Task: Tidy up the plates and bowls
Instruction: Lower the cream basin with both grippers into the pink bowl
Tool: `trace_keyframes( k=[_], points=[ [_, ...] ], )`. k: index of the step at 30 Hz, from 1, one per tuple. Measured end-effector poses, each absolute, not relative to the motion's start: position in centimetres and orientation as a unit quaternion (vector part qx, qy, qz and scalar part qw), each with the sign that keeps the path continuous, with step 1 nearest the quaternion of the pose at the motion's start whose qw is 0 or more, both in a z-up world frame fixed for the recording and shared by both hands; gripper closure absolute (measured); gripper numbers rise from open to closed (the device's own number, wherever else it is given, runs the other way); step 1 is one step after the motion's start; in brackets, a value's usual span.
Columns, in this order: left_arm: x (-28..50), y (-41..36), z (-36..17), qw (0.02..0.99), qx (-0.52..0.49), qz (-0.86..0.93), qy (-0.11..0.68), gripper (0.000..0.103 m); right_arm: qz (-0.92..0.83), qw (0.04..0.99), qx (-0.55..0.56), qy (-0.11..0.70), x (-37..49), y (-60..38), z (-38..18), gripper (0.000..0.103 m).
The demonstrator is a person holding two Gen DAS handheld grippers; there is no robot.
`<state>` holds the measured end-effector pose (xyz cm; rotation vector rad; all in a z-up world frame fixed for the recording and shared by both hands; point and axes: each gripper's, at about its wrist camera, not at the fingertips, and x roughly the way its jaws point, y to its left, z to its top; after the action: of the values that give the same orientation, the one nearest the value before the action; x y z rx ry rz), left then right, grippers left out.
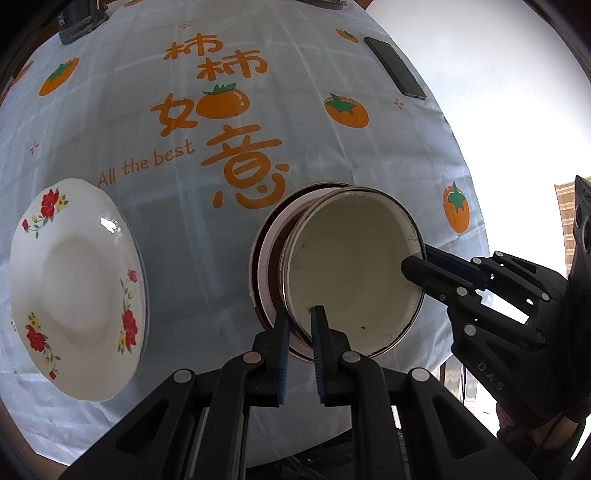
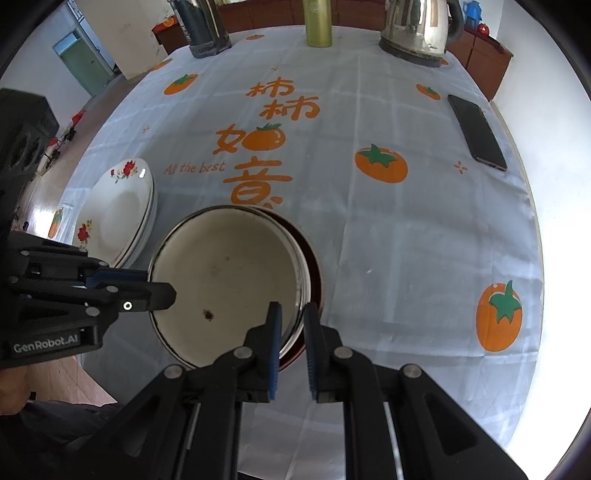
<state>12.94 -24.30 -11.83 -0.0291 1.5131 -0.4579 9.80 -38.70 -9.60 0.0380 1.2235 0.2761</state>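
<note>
- The cream enamel bowl (image 1: 351,266) sits nested in a dark red bowl (image 1: 275,236) near the front edge of the table, just right of the stack of floral plates (image 1: 77,291).
- The left gripper (image 1: 301,317) is clenched on the enamel bowl's rim, one finger inside and one outside.
- The right gripper (image 2: 291,314) is likewise clamped on the opposite side of the same rim; its body is marked "DAS", while the left one reads "GenRobot.AI".
- The pale blue tablecloth (image 2: 406,240) is printed with orange persimmons, large orange Chinese characters and "All the best".
- Further back lie a black phone (image 2: 476,133), a steel kettle (image 2: 417,29) and a green bottle (image 2: 317,22).
</note>
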Motion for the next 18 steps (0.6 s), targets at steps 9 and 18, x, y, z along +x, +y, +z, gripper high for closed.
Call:
trace_keyframes(
  k=[9, 18],
  points=[
    [12.82, -24.30, -11.58, 0.701, -0.010, -0.203, 0.683, 0.090, 0.130, 0.806, 0.009, 0.577, 9.73, -38.58, -9.81, 0.089],
    [12.75, -24.09, -11.61, 0.700, -0.019, -0.201, 0.685, 0.090, 0.133, 0.805, 0.010, 0.577, 9.63, -38.36, -9.85, 0.089]
  ],
)
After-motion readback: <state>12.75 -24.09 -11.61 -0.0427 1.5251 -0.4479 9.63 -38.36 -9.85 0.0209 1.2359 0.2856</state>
